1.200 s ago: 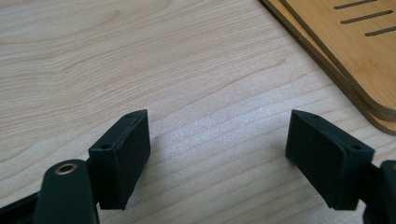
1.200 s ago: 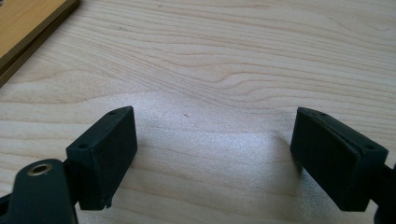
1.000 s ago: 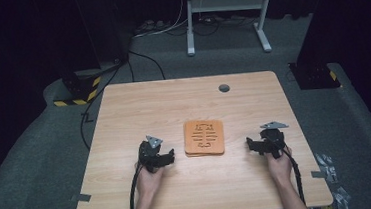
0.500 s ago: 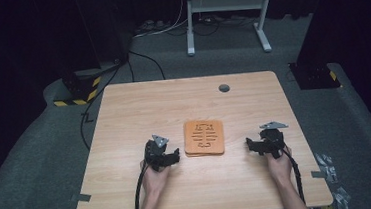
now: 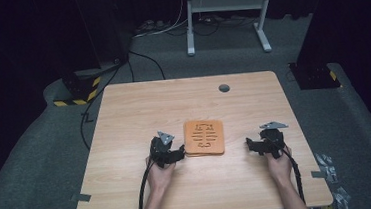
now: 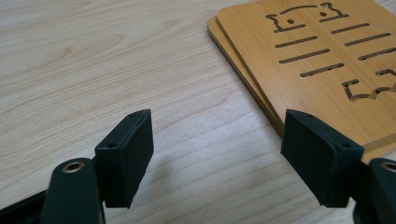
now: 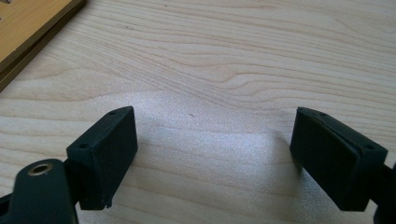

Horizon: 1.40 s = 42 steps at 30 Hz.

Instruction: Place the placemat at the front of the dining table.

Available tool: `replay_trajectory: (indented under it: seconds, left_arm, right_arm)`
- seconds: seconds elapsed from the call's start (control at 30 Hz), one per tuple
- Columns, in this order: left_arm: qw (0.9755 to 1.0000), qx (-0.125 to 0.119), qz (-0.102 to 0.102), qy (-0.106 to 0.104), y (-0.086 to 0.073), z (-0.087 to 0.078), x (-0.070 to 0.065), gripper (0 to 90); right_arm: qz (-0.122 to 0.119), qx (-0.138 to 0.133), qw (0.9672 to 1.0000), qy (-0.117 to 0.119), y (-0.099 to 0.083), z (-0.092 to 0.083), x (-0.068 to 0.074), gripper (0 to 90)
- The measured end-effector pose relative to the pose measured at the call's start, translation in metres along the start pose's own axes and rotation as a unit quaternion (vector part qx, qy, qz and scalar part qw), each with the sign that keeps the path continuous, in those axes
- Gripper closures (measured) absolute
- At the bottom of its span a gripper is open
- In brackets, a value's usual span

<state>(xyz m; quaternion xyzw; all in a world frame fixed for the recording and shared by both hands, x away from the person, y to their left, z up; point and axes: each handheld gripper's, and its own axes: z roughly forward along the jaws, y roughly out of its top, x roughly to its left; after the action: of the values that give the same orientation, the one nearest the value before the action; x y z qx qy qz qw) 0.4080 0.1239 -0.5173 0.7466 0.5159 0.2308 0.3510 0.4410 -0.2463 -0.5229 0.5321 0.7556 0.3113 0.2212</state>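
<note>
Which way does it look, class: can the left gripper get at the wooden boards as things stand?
Probably yes. The left gripper sits open right beside the boards, with bare table between and nothing blocking their near edge.

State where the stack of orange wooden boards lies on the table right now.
In the high view, the stack of boards lies flat slightly toward the table's near edge, between the two claws, closer to the left claw than the right claw.

bare table (image 5: 138, 108) all around, 2 stacked wooden trivets (image 5: 204, 137) blocking the middle
</note>
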Motion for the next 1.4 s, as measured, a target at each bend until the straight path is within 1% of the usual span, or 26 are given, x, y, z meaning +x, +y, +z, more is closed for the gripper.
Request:
replay_trajectory:
  seconds: [0.1, 0.13, 0.23, 0.37, 0.43, 0.5, 0.53, 0.57, 0.6, 0.67, 0.7, 0.77, 0.9, 1.1, 1.2, 1.27, 1.3, 1.33, 1.4]
  left_arm:
    - [1.0, -0.001, -0.002, -0.001, 0.0, 0.002, -0.001, 25.7]
    - [1.0, 0.005, 0.004, 0.0, 0.0, 0.004, -0.003, 25.7]
    - [1.0, 0.005, 0.002, 0.005, 0.001, 0.004, -0.006, 26.1]
    - [1.0, 0.003, -0.001, 0.001, 0.001, 0.005, -0.006, 26.2]
    - [1.0, 0.001, 0.004, 0.0, 0.001, 0.005, -0.008, 26.3]
    - [1.0, 0.003, 0.008, 0.001, 0.002, 0.005, -0.01, 26.5]
    - [1.0, 0.002, 0.007, 0.002, 0.002, 0.005, -0.01, 26.5]
    - [1.0, 0.001, 0.01, 0.001, 0.002, 0.005, -0.011, 26.6]
    - [1.0, 0.001, 0.008, 0.0, 0.002, 0.005, -0.011, 26.6]
    - [1.0, -0.001, 0.008, -0.002, 0.002, 0.006, -0.012, 26.6]
    - [1.0, -0.001, 0.005, -0.003, 0.002, 0.007, -0.013, 26.6]
    - [0.9999, 0.001, 0.009, -0.006, 0.003, 0.007, -0.014, 26.6]
    - [0.9999, 0.001, 0.01, -0.005, 0.004, 0.008, -0.016, 26.6]
    - [0.9998, 0.003, 0.011, -0.014, 0.005, 0.01, -0.02, 26.4]
    - [0.9997, 0.004, 0.017, -0.015, 0.006, 0.011, -0.023, 26.4]
    - [0.9997, 0.006, 0.018, -0.015, 0.007, 0.011, -0.023, 26.4]
    - [0.9997, 0.005, 0.019, -0.016, 0.007, 0.011, -0.025, 26.4]
    - [0.9996, 0.005, 0.023, -0.017, 0.007, 0.011, -0.026, 26.4]
    - [0.9996, 0.006, 0.021, -0.018, 0.008, 0.012, -0.028, 26.4]
  right_arm:
    - [0.0, 0.0, 1.0, 0.0, 0.0, 0.0, 0.0, 14.7]
    - [0.0, 0.001, 1.0, 0.001, 0.0, 0.0, 0.0, 14.7]
    - [0.0, 0.0, 1.0, 0.0, 0.0, 0.0, 0.0, 14.7]
    - [0.0, 0.0, 1.0, 0.0, 0.0, 0.0, 0.0, 14.9]
    - [-0.002, 0.0, 1.0, 0.002, 0.0, 0.0, 0.0, 14.9]
    - [-0.005, -0.006, 1.0, -0.001, 0.0, 0.001, 0.0, 14.9]
    - [-0.005, -0.006, 1.0, -0.001, 0.0, 0.001, 0.0, 14.9]
    - [-0.003, -0.003, 1.0, 0.001, 0.0, 0.0, 0.001, 14.9]
    - [-0.005, -0.007, 1.0, -0.001, 0.0, 0.001, 0.0, 14.9]
    - [-0.002, -0.004, 1.0, 0.001, 0.0, 0.001, 0.001, 14.9]
    - [-0.005, -0.006, 1.0, -0.001, 0.0, 0.001, 0.0, 14.9]
    - [-0.003, -0.005, 1.0, 0.0, 0.0, 0.001, 0.001, 14.9]
    - [-0.003, -0.005, 1.0, 0.001, 0.0, 0.001, 0.001, 14.9]
    - [-0.008, -0.003, 1.0, 0.0, 0.0, 0.0, 0.0, 14.9]
    - [-0.007, -0.001, 1.0, 0.003, 0.0, 0.0, 0.002, 14.5]
    - [-0.009, 0.002, 0.9999, 0.007, 0.0, 0.0, 0.002, 14.5]
    - [-0.014, -0.002, 0.9999, 0.009, 0.0, 0.0, 0.004, 14.4]
    - [-0.026, -0.002, 0.9996, 0.008, 0.0, -0.001, 0.003, 14.4]
    - [-0.027, -0.005, 0.9996, 0.007, 0.0, 0.0, 0.004, 14.5]
